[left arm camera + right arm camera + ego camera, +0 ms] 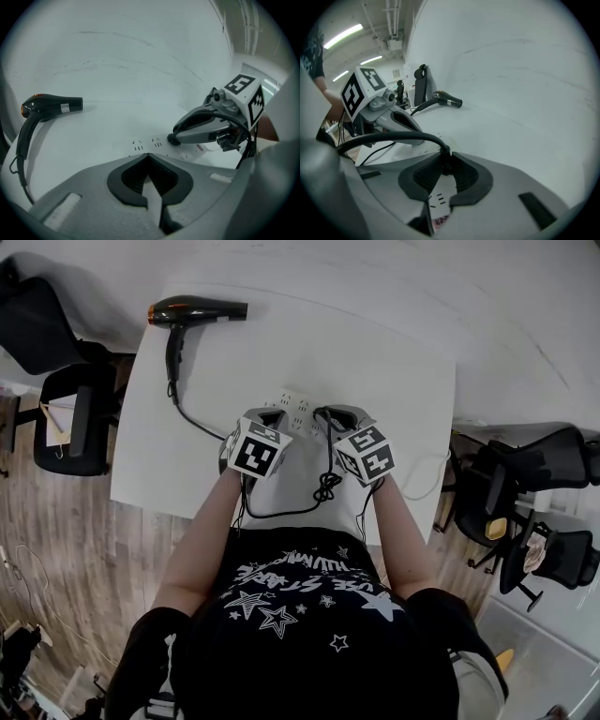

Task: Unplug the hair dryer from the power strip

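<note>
The black hair dryer (197, 310) (47, 105) (447, 101) lies at the far left of the white table (403, 352). Its cord (202, 423) runs to the white power strip (298, 407) (155, 142). My right gripper (336, 414) (172, 138) (443, 158) is shut on the black plug (442, 152) right at the strip's top face. I cannot tell whether its prongs sit in the socket. My left gripper (272, 415) (149, 156) is shut, its tips together over the strip's left part, with nothing seen between them.
A bundled loop of black cord (326, 486) lies on the table near its front edge. A thin white cable (424, 479) trails off at the right edge. Office chairs stand to the left (70, 418) and right (530, 474) of the table.
</note>
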The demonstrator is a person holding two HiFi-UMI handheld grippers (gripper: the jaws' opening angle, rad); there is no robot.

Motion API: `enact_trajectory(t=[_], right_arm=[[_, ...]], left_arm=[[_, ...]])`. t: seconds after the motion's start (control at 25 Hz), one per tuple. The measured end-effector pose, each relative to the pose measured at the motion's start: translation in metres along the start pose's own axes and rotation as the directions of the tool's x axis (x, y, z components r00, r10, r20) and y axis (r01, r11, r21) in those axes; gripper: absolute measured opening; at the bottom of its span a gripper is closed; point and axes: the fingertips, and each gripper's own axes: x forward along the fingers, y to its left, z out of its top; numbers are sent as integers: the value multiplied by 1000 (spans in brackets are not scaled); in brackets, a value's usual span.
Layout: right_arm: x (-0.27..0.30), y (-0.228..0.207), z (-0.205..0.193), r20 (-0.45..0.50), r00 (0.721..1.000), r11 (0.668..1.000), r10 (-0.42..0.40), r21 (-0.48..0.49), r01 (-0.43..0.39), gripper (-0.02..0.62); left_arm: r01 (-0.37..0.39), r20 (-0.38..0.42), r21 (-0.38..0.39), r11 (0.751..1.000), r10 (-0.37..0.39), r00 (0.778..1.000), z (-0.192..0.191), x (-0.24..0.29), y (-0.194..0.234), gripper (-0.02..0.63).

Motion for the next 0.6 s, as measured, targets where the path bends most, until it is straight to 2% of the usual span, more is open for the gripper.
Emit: enact_trajectory(t=[0.08, 0.12, 0.16, 0.24, 0.32, 0.36, 0.48, 0.56, 0.6], right_arm=[[-1, -1, 0, 11, 1000, 999, 4, 32, -4, 69], [-1, 0, 1, 3, 1000, 1000, -7, 2, 7, 69], [-1, 2, 2, -14, 1000, 998, -27, -63, 26, 66], [-2, 7, 3, -47, 997, 971, -69, -231, 56, 64], [-2, 11, 2, -56, 996, 951, -74, -306, 53, 61], [-1, 10, 1, -53, 997, 957, -61, -286, 44, 61], [-1, 3, 0, -17, 1000, 994, -11, -105, 9, 64], [-1, 0, 1, 13, 1000, 1000, 3, -11, -3, 66], [-2, -1, 1, 23, 1000, 1000, 2, 3, -2, 67]], left_arm=[[2, 0, -2, 1000, -2, 1000, 0, 0, 0, 8], [3, -2, -1, 1000, -3, 1000, 0, 0, -1, 8], [2, -2, 0, 1000, -2, 1000, 0, 0, -1, 8], [-1, -2, 6, 1000, 1, 1000, 0, 1, 0, 8], [-4, -5, 9, 1000, 4, 1000, 0, 0, 0, 8], [-4, -4, 9, 1000, 4, 1000, 0, 0, -1, 8], [3, 12, 8, 1000, -3, 1000, 1, 1, 1, 8], [5, 6, 4, 1000, -5, 1000, 0, 1, 0, 8], [6, -1, 4, 1000, -6, 1000, -1, 0, -1, 8]])
